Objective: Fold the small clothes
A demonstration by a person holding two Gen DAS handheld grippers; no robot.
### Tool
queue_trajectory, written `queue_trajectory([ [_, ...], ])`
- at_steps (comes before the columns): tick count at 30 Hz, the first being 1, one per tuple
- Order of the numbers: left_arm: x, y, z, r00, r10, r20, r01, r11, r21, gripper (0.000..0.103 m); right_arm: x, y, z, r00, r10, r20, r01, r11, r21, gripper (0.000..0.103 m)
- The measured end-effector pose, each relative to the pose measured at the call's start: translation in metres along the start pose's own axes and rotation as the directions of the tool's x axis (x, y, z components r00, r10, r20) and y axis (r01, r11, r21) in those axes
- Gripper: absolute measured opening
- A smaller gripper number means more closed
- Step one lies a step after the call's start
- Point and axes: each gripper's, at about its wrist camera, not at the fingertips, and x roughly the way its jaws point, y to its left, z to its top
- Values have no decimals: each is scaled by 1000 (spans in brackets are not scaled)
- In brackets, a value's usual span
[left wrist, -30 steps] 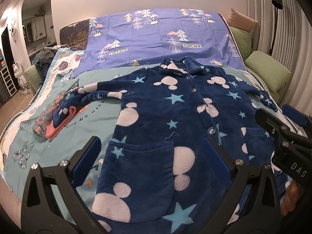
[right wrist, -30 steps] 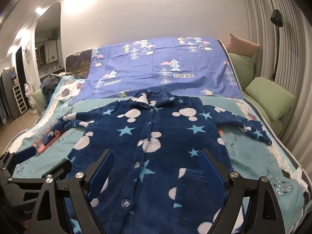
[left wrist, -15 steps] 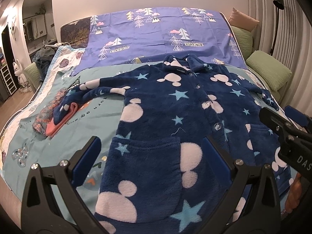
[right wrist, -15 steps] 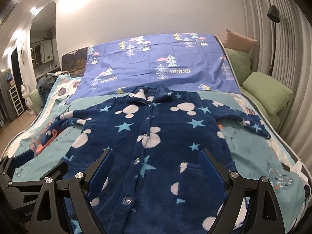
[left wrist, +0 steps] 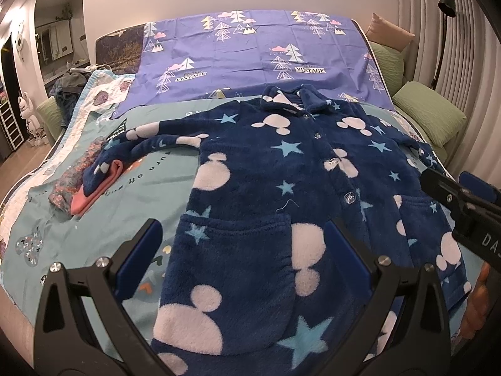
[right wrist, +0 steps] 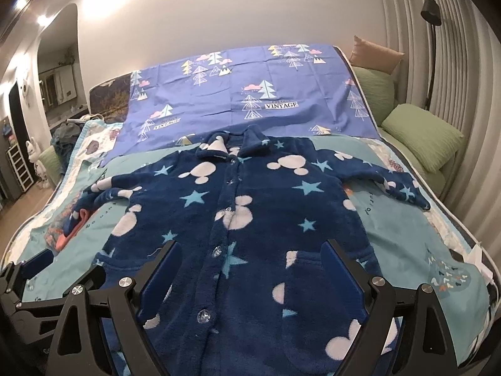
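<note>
A small navy fleece robe (left wrist: 275, 188) (right wrist: 250, 219) with white mouse heads and blue stars lies flat and buttoned on the bed, collar toward the headboard, sleeves spread to both sides. My left gripper (left wrist: 244, 250) hovers open above its left pocket, near the hem. Over the hem's right half my right gripper (right wrist: 250, 269) is open too, nothing between its fingers. The right gripper's body (left wrist: 463, 206) shows at the right edge of the left wrist view, held by a hand (left wrist: 476, 300). The left gripper's body (right wrist: 28, 279) appears at the lower left of the right wrist view.
The bed carries a teal printed sheet (left wrist: 94, 219) and a purple tree-print cloth (right wrist: 244, 94) at the head. A folded pink and floral pile (left wrist: 78, 194) lies under the robe's left cuff. Green pillows (right wrist: 422, 134) and a floor lamp (right wrist: 432, 31) stand at the right.
Both grippers have edged back toward the foot of the bed and tilted slightly, so the robe sits a little farther off. The robe has not moved; both stay open.
</note>
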Motion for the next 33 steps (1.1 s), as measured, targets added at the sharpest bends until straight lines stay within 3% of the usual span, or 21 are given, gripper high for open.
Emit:
queue_trajectory([
  [33, 3, 12, -1, 1000, -12, -10, 12, 1000, 7, 102, 12, 9, 2, 999, 29, -32, -29, 999, -14, 92],
])
